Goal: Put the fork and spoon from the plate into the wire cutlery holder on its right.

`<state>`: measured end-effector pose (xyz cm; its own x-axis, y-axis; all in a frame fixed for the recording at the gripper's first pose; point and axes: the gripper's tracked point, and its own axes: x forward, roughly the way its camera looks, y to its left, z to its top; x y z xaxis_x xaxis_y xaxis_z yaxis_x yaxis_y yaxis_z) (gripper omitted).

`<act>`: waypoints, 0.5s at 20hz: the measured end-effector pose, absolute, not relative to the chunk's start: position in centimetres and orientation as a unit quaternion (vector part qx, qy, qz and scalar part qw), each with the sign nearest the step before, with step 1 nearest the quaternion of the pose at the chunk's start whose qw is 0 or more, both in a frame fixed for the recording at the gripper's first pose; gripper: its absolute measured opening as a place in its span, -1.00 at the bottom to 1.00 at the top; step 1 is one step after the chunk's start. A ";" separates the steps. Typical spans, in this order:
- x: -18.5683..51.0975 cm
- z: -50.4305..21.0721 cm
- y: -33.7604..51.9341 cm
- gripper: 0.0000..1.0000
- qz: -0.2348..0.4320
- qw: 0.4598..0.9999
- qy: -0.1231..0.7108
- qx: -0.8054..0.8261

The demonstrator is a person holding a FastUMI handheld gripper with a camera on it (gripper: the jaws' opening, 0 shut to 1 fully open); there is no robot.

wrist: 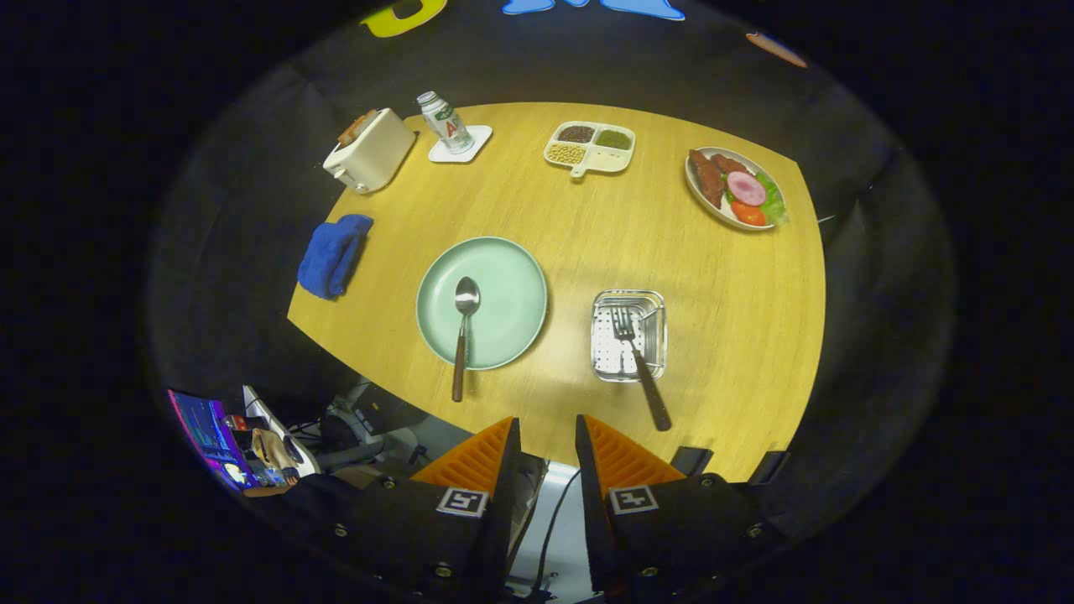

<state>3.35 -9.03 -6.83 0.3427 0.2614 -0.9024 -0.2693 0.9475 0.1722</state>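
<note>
- gripper (547, 432) sits high above the near edge of the wooden table (738, 335), fingers a narrow gap apart with nothing between them
- fork (639, 365) is already in the wire cutlery holder (629, 335), tines down inside, handle leaning out over the near rim
- spoon (463, 331) lies on the green plate (503, 285), handle poking off the near edge
- farther back: toaster (369, 151), bottle (446, 122), snack tray (589, 147), food plate (734, 189), and what looks like a blue cloth (333, 254)

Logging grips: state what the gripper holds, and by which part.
Nothing. The gripper is open and empty, back from the spoon and fork.
</note>
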 end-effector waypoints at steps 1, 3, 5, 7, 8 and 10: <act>2.9 -7.3 -7.8 -0.23 0.172 0.813 0.556 0.001; 2.6 -8.4 -5.6 -0.23 0.187 0.803 0.566 0.001; 2.6 -9.8 -3.8 -0.23 0.193 0.797 0.572 -0.002; 2.4 -11.1 -2.0 -0.23 0.201 0.789 0.580 0.000; 2.5 -11.8 -1.3 -0.23 0.204 0.786 0.584 -0.001; 2.9 -13.4 0.0 -0.23 0.204 0.784 0.587 -0.003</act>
<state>2.91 -0.02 -13.35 0.2278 0.3166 -0.9208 -0.3225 0.9168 0.2354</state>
